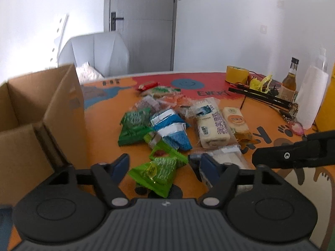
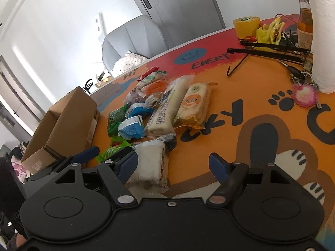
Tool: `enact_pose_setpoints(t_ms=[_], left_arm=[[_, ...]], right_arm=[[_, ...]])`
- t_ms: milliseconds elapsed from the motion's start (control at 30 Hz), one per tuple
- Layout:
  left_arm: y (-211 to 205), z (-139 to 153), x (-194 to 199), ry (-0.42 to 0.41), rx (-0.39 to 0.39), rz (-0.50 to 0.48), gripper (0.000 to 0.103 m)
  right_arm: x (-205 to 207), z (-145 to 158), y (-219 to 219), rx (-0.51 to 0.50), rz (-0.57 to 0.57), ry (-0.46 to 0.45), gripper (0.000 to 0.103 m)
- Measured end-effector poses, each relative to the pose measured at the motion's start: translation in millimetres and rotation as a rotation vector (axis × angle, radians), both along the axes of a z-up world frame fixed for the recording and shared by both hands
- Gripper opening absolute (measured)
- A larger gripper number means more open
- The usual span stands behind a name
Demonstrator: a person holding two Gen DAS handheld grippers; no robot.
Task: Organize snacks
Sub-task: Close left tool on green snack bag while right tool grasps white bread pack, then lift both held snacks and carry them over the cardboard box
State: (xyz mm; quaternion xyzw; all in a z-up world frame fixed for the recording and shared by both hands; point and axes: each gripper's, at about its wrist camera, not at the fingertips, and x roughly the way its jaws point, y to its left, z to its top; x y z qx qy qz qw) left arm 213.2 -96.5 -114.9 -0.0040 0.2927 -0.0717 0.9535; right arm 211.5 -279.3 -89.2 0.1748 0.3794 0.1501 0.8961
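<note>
From the left wrist, the left gripper [image 1: 163, 165] stands partly open around a light green snack packet [image 1: 158, 171] lying on the table [image 1: 100, 133], pads not pressing it. The cardboard box [image 1: 41, 117] sits at nine o'clock.

From the right wrist, the right gripper [image 2: 174, 165] gapes wide, empty; a white wrapped cake [image 2: 149, 163] lies just beside its left pad, snack pile [image 2: 159, 106] at twelve o'clock.

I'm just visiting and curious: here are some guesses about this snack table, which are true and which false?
1. The cardboard box stands open. True.
2. The left hand-held gripper grips the light green packet. False: its fingers straddle it, apart.
3. A yellow tape roll sits near the bottle. True.
4. All snacks are boxed. False: they lie on the table.
5. The right hand-held gripper is open. True.
</note>
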Motion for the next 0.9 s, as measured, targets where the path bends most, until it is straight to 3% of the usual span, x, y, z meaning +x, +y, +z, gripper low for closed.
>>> enact_pose_setpoints(t_ms=[33, 100, 300, 600, 900], left_arm=[[3, -2, 2, 0.024, -0.015, 0.007, 0.045], [9, -5, 2, 0.037, -0.022, 0.019, 0.036], [20, 1, -8, 0.050, -0.055, 0.011, 0.025], [31, 6, -19, 0.085, -0.075, 0.028, 0.023], [38, 8, -33, 0.098, -0.074, 0.042, 0.023]], right_arm=[[0, 0, 2, -0.002, 0.007, -0.003, 0.076], [2, 0, 8, 0.000, 0.021, -0.004, 0.076], [8, -2, 32, -0.034, 0.064, -0.005, 0.078], [12, -7, 52, -0.089, 0.095, -0.006, 0.089], [14, -13, 64, -0.180, 0.091, -0.044, 0.089]])
